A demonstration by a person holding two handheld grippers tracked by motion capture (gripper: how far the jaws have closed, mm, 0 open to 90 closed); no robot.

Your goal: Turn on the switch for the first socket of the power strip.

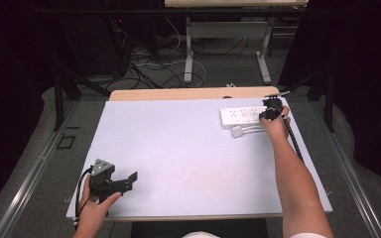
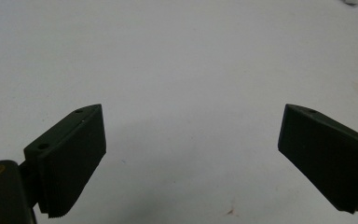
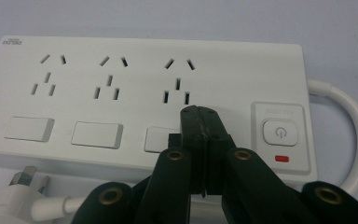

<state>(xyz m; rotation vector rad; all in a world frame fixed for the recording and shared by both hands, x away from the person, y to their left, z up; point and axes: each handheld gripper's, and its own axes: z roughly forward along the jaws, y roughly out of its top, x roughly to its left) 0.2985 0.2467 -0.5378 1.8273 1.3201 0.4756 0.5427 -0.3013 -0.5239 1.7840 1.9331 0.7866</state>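
- Right gripper (image 3: 200,114): jaws pressed flat together with nothing between them. In the right gripper view the joined tips sit over the top face of the power strip (image 3: 135,100), on or just above the third rocker switch (image 3: 161,139); actual contact cannot be confirmed.
- Left gripper (image 1: 113,182): rests at the near left corner of the table (image 1: 178,148), held by the left hand (image 1: 96,208). Its jaws stand wide apart, with bare table surface between them.
- Surroundings: a white plug (image 3: 9,198) with its cable (image 3: 349,126) lies on the table just in front of the strip, toward the person. The cable leaves the strip's end by the power button (image 3: 280,132) and loops back under the gripper. Nothing stands between the closed tips and the strip's face.
- Further surroundings: beyond the table, the floor carries loose cables and the legs of a second desk (image 1: 228,44), all well apart from the work.
- Orientation of the strip: it lies flat, sockets up, at the far right of the table. Its long axis runs left to right across the table, parallel to the far edge. Three sockets sit in a row, each with a switch below; the button and a red lamp (image 3: 282,159) occupy the right end.
- Relative position: the strip lies directly beneath and ahead of the right gripper, and well apart from the left gripper.
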